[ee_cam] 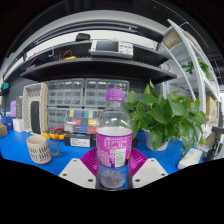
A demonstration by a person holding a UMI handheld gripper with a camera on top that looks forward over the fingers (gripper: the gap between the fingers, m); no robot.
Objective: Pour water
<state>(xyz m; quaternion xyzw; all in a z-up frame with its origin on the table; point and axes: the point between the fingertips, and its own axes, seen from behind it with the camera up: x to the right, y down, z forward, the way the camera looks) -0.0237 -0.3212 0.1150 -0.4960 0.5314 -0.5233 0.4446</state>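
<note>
Shelves of bins and drawers back a blue counter (20, 150). From the tool's (113, 172) own view, its fingers pinch a clear water bottle (114, 142) with a purple label, holding it upright. A ribbed cup (38, 149) stands toward the counter's left, a potted plant (165, 115) right. Tilting slowly over the cup should avoid spills; its contents aren't visible.

Blue tabletop (20, 150), dark shelves (95, 68) above drawer bins (78, 97), leafy potted plant (165, 115) alongside.

Leafy potted plant (163, 115) on a blue table (15, 148), shelves (90, 66) with clear drawer bins (82, 97) behind.
</note>
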